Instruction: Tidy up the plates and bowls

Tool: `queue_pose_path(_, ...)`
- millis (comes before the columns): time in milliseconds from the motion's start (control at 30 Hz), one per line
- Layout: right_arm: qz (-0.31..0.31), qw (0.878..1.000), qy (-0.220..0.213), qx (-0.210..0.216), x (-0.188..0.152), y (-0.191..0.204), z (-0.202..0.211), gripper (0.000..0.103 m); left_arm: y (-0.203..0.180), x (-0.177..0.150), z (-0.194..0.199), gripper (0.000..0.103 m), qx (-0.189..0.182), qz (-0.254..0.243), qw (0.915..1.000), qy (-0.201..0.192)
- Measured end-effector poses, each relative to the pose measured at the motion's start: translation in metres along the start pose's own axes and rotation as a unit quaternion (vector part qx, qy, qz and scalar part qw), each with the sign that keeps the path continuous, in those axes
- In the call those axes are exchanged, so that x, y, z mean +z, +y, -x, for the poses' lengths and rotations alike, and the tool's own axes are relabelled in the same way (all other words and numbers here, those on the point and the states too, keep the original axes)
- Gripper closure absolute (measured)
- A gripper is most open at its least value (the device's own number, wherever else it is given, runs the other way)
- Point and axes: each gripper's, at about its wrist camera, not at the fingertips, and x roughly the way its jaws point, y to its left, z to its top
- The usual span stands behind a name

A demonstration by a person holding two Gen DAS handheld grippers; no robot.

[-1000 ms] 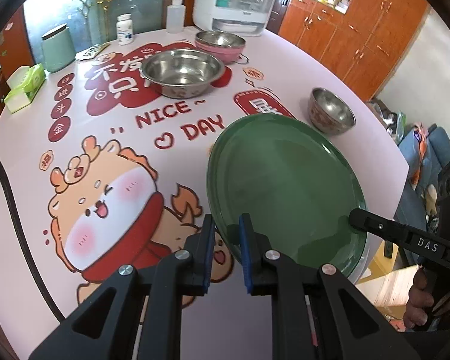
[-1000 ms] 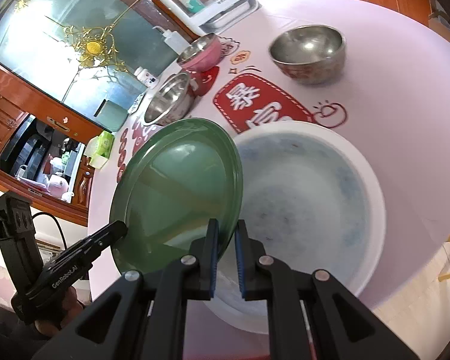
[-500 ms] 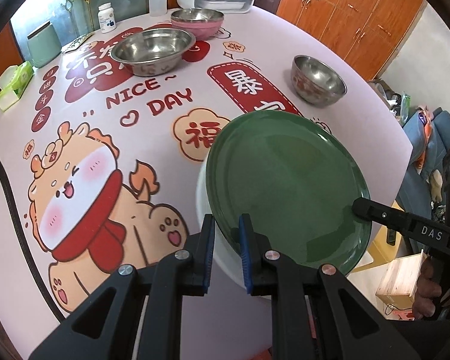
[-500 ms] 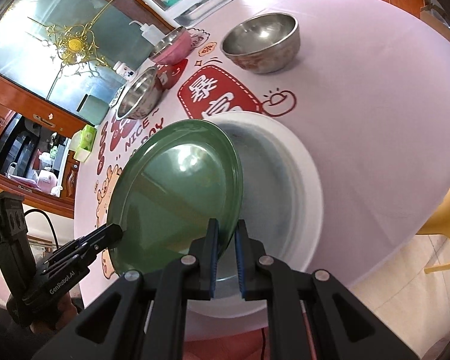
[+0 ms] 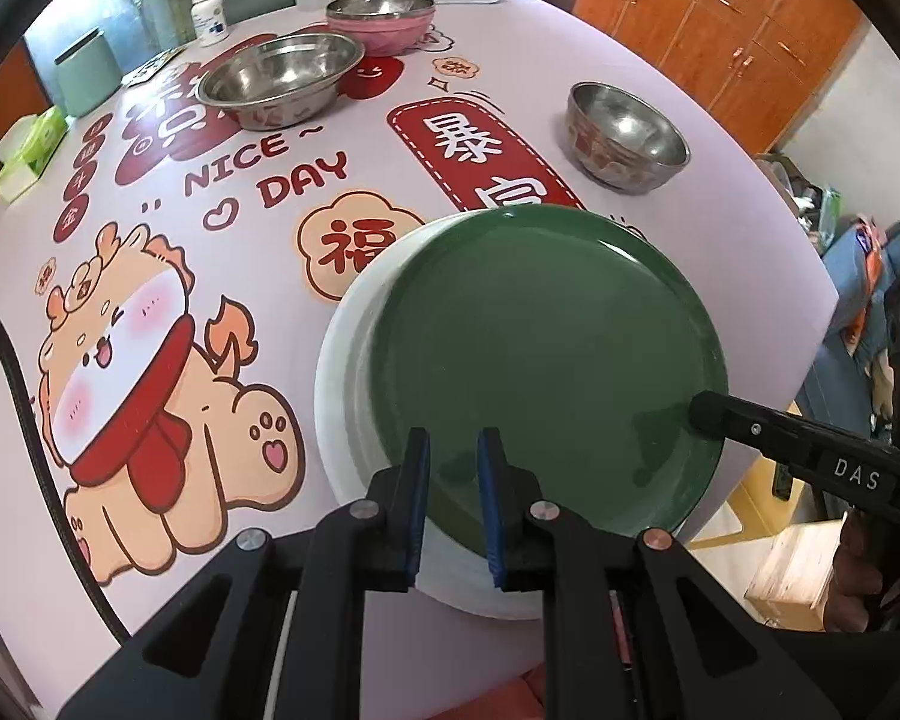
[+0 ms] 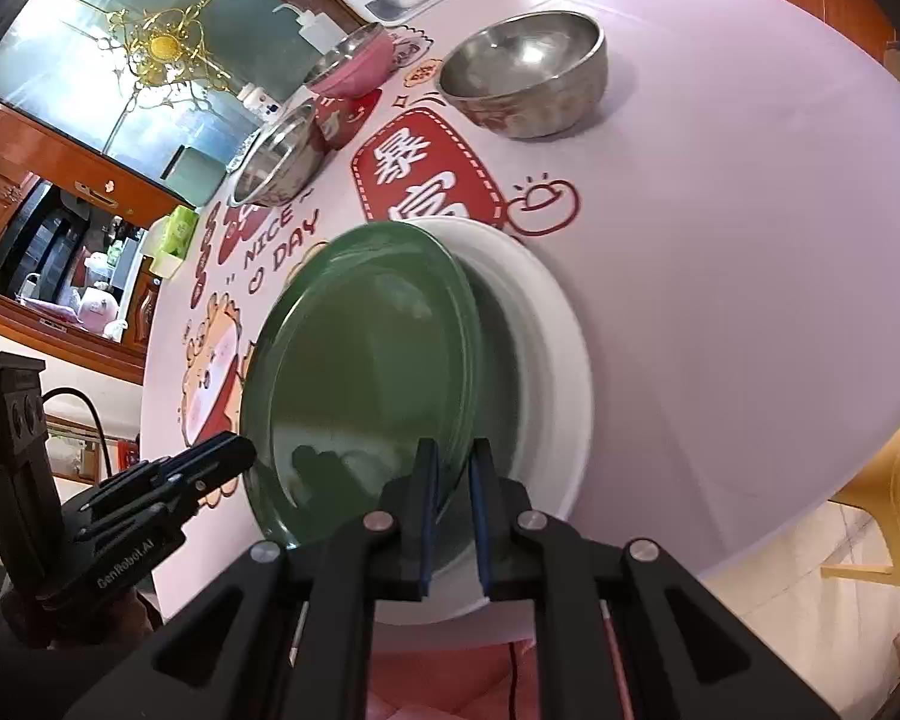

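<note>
Left claw [image 5: 453,498]: clamped on the near rim of the green plate [image 5: 546,354]. Right claw [image 6: 450,516]: clamped on the opposite rim, likely sharing the load to keep the plate steady.

Green plate: carried tilted over the white plate [image 5: 354,360], which lies at the table's [image 5: 720,228] near edge; apparently being stacked there.

Small steel bowl [image 5: 627,135]: beyond, toward the right edge.

Wide steel bowl [image 5: 279,81] and pink bowl [image 5: 381,21]: far side, not yet gathered.
</note>
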Motion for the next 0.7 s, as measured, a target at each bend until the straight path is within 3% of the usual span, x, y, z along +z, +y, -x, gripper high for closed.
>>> queue_pose_path(700, 0.067, 0.997, 0.021, 0.024, 0.025, -0.013, 0.003, 0.085, -0.004, 0.004, -0.003, 0.087, 0.056, 0.075, 0.9955, -0.005)
